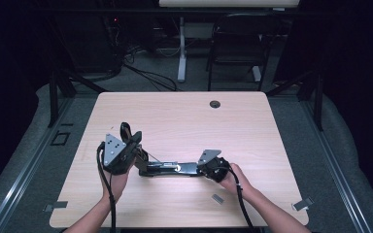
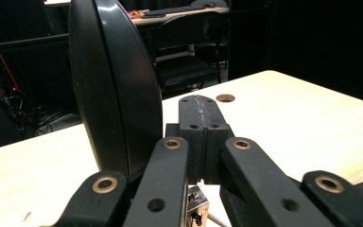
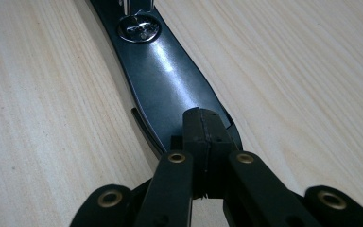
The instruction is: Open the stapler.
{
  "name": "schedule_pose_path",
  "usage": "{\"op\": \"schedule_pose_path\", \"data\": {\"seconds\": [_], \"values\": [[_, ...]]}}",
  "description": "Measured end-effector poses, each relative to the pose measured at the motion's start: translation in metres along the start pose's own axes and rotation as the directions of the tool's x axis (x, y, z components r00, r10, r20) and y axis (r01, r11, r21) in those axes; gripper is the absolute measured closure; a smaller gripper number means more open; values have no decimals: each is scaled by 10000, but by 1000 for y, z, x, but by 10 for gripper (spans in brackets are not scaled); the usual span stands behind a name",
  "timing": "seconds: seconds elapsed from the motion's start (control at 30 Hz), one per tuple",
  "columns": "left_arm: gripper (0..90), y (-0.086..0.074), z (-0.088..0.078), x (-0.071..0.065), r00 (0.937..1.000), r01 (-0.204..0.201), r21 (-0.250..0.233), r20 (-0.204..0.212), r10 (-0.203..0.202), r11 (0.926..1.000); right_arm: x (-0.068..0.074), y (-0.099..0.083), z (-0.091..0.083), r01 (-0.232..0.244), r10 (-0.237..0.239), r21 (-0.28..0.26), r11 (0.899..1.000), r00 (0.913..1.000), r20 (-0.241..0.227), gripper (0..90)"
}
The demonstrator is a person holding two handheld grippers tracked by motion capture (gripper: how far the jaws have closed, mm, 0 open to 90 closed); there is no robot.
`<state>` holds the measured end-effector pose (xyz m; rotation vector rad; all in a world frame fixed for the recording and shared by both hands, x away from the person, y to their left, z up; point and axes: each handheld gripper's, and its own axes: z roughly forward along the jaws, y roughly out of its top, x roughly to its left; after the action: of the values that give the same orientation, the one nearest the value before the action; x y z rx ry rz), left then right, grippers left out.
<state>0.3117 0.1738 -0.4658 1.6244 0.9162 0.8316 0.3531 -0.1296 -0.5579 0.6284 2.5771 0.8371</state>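
High view: a long black metal hinged tool (image 1: pixel 167 168) is lying near the pale wooden table's (image 1: pixel 184 116) front, its left arm raised. Left gripper view: the left claw (image 2: pixel 202 137) is pressed together beside that raised arm. Right gripper view: the right claw (image 3: pixel 207 137) is pressing together over the flat arm, probably steadying it; the tool looks only partly opened.

Stapler (image 1: pixel 167 168): glossy black, with silver metal parts. Table (image 1: pixel 184 116): pale wood grain. Left gripper (image 1: pixel 132 141) and right gripper (image 1: pixel 205 168), both at the stapler: black, grey plates.
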Motion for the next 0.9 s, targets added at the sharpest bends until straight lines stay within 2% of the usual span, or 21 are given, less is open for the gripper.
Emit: {"op": "schedule_pose_path", "data": {"seconds": [0.23,0.33,0.47,0.53,0.57,0.63,0.7,0.77,0.8,0.9], "values": [[900,0,0,0,10000,6,4,-24,-6,10000,0,0,1,-71,71,-91,9999,10000,-18,900],[900,0,-1,0,9996,85,92,-258,-83,9999,0,0,0,-62,62,-70,10000,10000,-17,900],[900,0,-1,1,9995,122,112,-299,-119,9999,0,0,1,-65,65,-75,10000,10000,-19,900],[900,0,-3,3,9989,90,163,-460,-82,9998,0,0,1,-83,82,-91,9999,10000,-23,900],[900,-1,-4,6,9977,156,226,-664,-140,9996,0,0,1,-84,84,-86,9999,10000,-28,900],[900,-4,-4,18,9959,628,528,-685,-591,9966,0,0,1,-55,55,-103,9999,10000,-36,900],[900,-8,-4,31,9916,905,704,-987,-833,9934,0,0,1,-1,1,-48,10000,10000,9,900],[900,-11,-4,37,9885,1101,811,-1124,-1007,9906,0,0,1,-5,5,-133,9999,10000,21,900],[900,-13,-3,40,9874,1225,927,-1117,-1119,9881,0,1,0,52,-52,33,10000,10000,18,900],[900,-16,-1,44,9858,1351,1199,-1163,-1213,9836,0,0,1,-17,17,-34,10000,10000,-8,900]]}}
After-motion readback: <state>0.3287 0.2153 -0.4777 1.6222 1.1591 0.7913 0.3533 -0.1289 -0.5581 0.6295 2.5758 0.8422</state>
